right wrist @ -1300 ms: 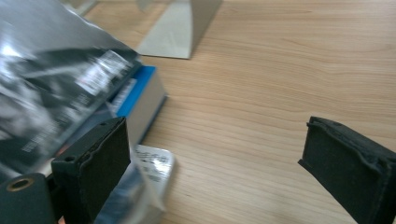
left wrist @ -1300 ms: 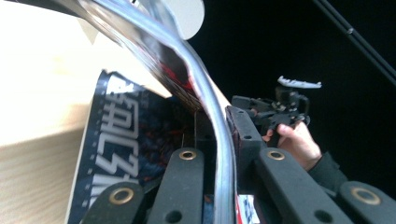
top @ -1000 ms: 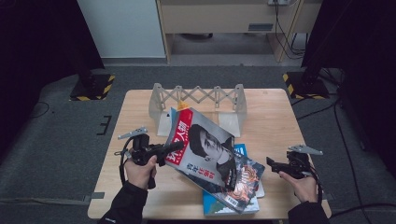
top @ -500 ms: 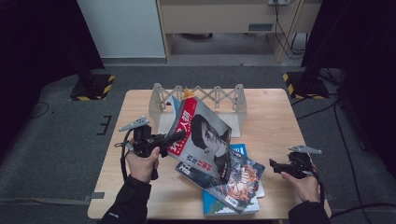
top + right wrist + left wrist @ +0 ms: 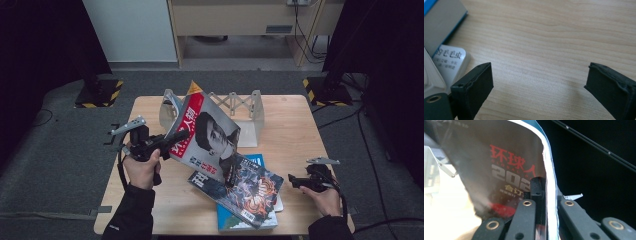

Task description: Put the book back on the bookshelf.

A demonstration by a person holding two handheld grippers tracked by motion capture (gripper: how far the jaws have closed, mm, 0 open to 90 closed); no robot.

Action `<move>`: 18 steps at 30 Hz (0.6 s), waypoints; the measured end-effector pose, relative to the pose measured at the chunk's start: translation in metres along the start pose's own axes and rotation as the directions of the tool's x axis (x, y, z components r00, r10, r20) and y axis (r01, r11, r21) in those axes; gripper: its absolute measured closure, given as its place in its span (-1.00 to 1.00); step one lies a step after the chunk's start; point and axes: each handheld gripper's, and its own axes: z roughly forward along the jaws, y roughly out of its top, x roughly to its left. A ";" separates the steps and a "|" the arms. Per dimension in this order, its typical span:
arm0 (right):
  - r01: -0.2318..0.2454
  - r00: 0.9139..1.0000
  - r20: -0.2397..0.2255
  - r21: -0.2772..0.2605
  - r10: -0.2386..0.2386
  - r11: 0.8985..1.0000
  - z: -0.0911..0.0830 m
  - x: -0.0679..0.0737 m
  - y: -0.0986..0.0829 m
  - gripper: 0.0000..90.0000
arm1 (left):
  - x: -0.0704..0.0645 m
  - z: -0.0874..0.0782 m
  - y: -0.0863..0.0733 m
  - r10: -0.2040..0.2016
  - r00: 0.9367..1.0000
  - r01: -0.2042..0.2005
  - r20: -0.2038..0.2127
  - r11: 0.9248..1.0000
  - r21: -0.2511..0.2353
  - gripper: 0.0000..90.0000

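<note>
A magazine (image 5: 205, 132) with a red spine and a face on its cover hangs tilted above the table, its top corner up by the white folding rack (image 5: 250, 107). My left gripper (image 5: 172, 139) is shut on its left edge. In the left gripper view the jaws pinch the magazine's edge (image 5: 550, 182), with the red lettering of the cover beside them. My right gripper (image 5: 295, 181) rests low at the table's right front. Its jaws stand wide open over bare wood (image 5: 539, 50) in the right gripper view, with nothing between them.
A colourful magazine (image 5: 245, 187) lies on a blue book (image 5: 235, 220) at the front middle of the wooden table (image 5: 300, 130). The blue book's corner (image 5: 441, 22) and a pale book (image 5: 449, 60) lie left of the right jaws. Dark floor surrounds the table.
My left gripper has lifted the magazine off the stack and swung it up and back toward the rack, more upright. The right gripper has hardly moved.
</note>
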 end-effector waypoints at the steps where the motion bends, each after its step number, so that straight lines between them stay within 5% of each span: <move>1: 0.012 1.000 0.000 0.009 -0.012 1.000 0.001 0.000 -0.001 -0.85 | 0.000 -0.003 0.003 0.001 1.000 -0.001 -0.007 1.000 -0.005 0.92; 6: 0.029 1.000 -0.008 0.064 -0.028 0.998 0.009 0.000 -0.004 -0.87 | 0.004 -0.016 0.011 0.003 1.000 -0.003 -0.023 1.000 -0.029 0.92; 18: 0.062 0.998 0.001 0.029 -0.062 0.998 0.012 0.003 -0.009 -0.95 | 0.019 -0.042 0.021 -0.017 0.998 0.013 -0.068 0.998 -0.054 0.92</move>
